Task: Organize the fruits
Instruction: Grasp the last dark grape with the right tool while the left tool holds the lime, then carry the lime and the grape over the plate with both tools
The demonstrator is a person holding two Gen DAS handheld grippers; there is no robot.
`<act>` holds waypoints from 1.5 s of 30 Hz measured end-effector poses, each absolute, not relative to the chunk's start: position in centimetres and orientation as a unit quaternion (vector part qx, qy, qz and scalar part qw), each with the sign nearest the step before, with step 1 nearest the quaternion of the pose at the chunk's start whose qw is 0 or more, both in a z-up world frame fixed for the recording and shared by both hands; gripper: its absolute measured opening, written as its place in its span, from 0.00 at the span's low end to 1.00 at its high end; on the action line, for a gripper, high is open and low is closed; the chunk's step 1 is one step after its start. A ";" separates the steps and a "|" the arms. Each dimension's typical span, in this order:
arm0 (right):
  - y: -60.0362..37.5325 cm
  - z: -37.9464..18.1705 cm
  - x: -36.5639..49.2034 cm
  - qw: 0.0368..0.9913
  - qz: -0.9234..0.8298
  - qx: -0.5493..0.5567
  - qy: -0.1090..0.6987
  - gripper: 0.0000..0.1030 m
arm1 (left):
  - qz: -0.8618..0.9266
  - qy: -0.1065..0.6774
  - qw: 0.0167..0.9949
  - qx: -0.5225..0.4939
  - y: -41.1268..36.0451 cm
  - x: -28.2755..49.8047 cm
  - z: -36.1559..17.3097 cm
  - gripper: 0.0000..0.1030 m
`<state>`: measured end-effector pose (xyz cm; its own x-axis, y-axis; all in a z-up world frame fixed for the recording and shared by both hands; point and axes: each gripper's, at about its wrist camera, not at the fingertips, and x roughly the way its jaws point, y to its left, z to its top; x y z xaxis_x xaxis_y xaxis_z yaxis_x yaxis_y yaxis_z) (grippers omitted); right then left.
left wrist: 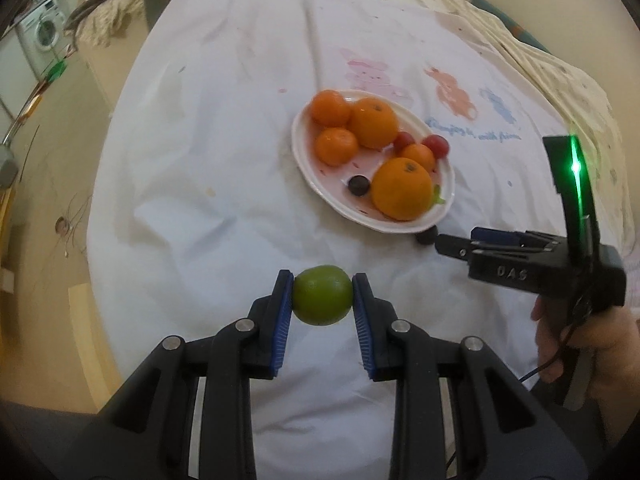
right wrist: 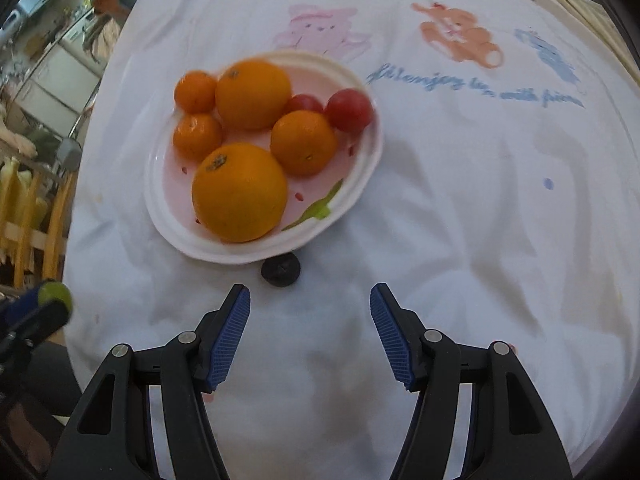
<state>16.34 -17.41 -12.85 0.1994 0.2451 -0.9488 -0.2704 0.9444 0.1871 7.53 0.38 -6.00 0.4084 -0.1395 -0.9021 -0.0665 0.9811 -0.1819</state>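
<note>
My left gripper is shut on a green lime and holds it above the white cloth, in front of the plate. The oval white plate holds several oranges, two red fruits and a dark grape. In the right wrist view the plate lies ahead and left of my right gripper, which is open and empty. A dark round fruit lies on the cloth just below the plate's near rim, between and ahead of the fingertips. It also shows in the left wrist view.
A white cloth with cartoon bear prints covers the table. Its left edge drops to a beige floor. A washing machine stands far left. Yellow wooden slats stand at the left in the right wrist view.
</note>
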 end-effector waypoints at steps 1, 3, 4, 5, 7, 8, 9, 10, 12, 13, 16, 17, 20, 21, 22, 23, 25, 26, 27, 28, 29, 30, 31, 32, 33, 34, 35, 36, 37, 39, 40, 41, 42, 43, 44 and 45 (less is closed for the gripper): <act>-17.0 -13.1 16.5 0.774 0.169 -0.016 0.610 0.63 | -0.020 0.545 0.832 -0.098 0.5 7.6 -6.1 0.25; -16.4 -13.6 16.7 0.775 0.168 -0.030 0.609 0.61 | -0.016 0.549 0.828 -0.109 0.9 7.9 -6.4 0.25; -16.2 -13.9 16.8 0.774 0.167 -0.036 0.610 0.57 | -0.015 0.551 0.827 -0.114 1.0 8.0 -6.5 0.25; -16.1 -14.2 16.9 0.773 0.165 -0.039 0.611 0.56 | -0.014 0.553 0.825 -0.117 1.1 8.1 -6.6 0.25; -15.8 -14.5 17.0 0.775 0.161 -0.046 0.609 0.54 | -0.016 0.556 0.823 -0.119 1.0 8.3 -6.8 0.25; -15.7 -14.5 17.0 0.776 0.161 -0.047 0.608 0.53 | -0.017 0.557 0.822 -0.120 0.9 8.4 -6.8 0.25; -15.6 -14.5 17.0 0.777 0.162 -0.047 0.607 0.51 | -0.019 0.557 0.821 -0.120 0.8 8.4 -6.8 0.25; -15.5 -14.5 17.0 0.777 0.162 -0.048 0.607 0.47 | -0.020 0.557 0.822 -0.117 0.6 8.4 -6.8 0.25; -15.4 -14.6 17.0 0.777 0.164 -0.045 0.606 0.39 | -0.021 0.557 0.822 -0.114 0.4 8.5 -6.8 0.25; -15.3 -14.6 17.0 0.776 0.167 -0.044 0.606 0.32 | -0.022 0.558 0.822 -0.114 0.3 8.5 -6.9 0.25; -14.9 -14.7 16.6 0.773 0.174 -0.052 0.608 0.25 | -0.023 0.558 0.822 -0.110 0.1 8.5 -7.0 0.25; -14.9 -14.7 16.5 0.773 0.175 -0.055 0.607 0.25 | -0.022 0.558 0.822 -0.107 0.1 8.5 -7.1 0.25; -15.3 -14.7 16.5 0.770 0.175 -0.040 0.613 0.25 | -0.017 0.560 0.822 -0.103 0.2 8.5 -7.3 0.25; -15.4 -14.6 16.4 0.768 0.175 -0.034 0.615 0.25 | -0.015 0.560 0.822 -0.103 0.3 8.5 -7.4 0.25; -15.6 -14.5 16.4 0.768 0.175 -0.031 0.615 0.25 | -0.013 0.561 0.822 -0.102 0.4 8.5 -7.5 0.25; -15.7 -14.4 16.3 0.768 0.175 -0.030 0.615 0.25 | -0.010 0.561 0.821 -0.102 0.5 8.5 -7.6 0.25; -16.2 -14.0 15.8 0.769 0.175 -0.026 0.615 0.25 | -0.006 0.562 0.821 -0.102 0.7 8.4 -7.8 0.25; -16.6 -13.8 15.5 0.769 0.176 -0.021 0.614 0.25 | -0.004 0.562 0.821 -0.101 0.8 8.4 -7.8 0.25; -17.0 -13.8 15.2 0.770 0.175 -0.017 0.614 0.25 | -0.003 0.562 0.821 -0.101 0.8 8.4 -7.9 0.25; -17.5 -13.5 15.0 0.771 0.173 -0.010 0.613 0.25 | -0.002 0.562 0.821 -0.101 0.9 8.4 -8.0 0.25; -18.2 -13.1 14.8 0.773 0.172 0.000 0.611 0.25 | 0.000 0.563 0.820 -0.102 1.0 8.4 -8.0 0.25; -19.1 -12.7 14.8 0.775 0.170 0.008 0.608 0.25 | 0.001 0.563 0.820 -0.103 1.0 8.5 -8.1 0.25; -19.6 -12.3 14.7 0.778 0.166 0.014 0.606 0.25 | 0.002 0.563 0.820 -0.103 1.0 8.5 -8.1 0.25; -20.2 -11.8 14.7 0.781 0.162 0.023 0.603 0.25 | 0.002 0.562 0.820 -0.103 1.0 8.5 -8.1 0.25; -20.9 -11.4 14.6 0.784 0.158 0.032 0.599 0.25 | 0.002 0.561 0.822 -0.102 1.0 8.5 -7.9 0.25; -21.6 -10.9 14.6 0.788 0.153 0.042 0.595 0.25 | 0.002 0.560 0.822 -0.102 1.0 8.6 -7.9 0.25; -22.4 -10.3 14.7 0.793 0.148 0.053 0.589 0.25 | 0.002 0.558 0.824 -0.101 0.9 8.6 -7.7 0.25; -23.0 -9.9 14.7 0.796 0.145 0.061 0.585 0.25 | 0.002 0.556 0.826 -0.099 0.9 8.6 -7.6 0.25; -23.6 -9.3 14.9 0.800 0.142 0.071 0.579 0.25 | 0.002 0.554 0.827 -0.098 0.9 8.7 -7.4 0.25; -24.1 -8.5 15.3 0.809 0.138 0.082 0.565 0.25 | 0.001 0.551 0.829 -0.097 1.0 9.0 -6.9 0.25; -24.6 -7.8 15.5 0.814 0.138 0.094 0.556 0.25 | 0.001 0.549 0.831 -0.095 1.0 9.2 -6.5 0.25; -24.4 -7.3 15.7 0.818 0.138 0.100 0.549 0.25 | 0.002 0.544 0.834 -0.091 1.1 9.4 -6.0 0.25; -24.5 -6.7 15.9 0.821 0.138 0.105 0.543 0.25 | 0.003 0.539 0.838 -0.087 1.2 9.6 -5.5 0.25; -24.8 -6.0 16.0 0.827 0.139 0.111 0.533 0.25 | 0.004 0.533 0.842 -0.080 1.2 9.9 -5.0 0.25; -24.8 -5.7 16.2 0.830 0.141 0.113 0.528 0.25 | 0.005 0.528 0.846 -0.076 1.3 10.3 -4.5 0.25; -24.7 -5.2 16.5 0.835 0.145 0.115 0.519 0.25 | 0.004 0.524 0.848 -0.076 1.3 10.6 -4.1 0.25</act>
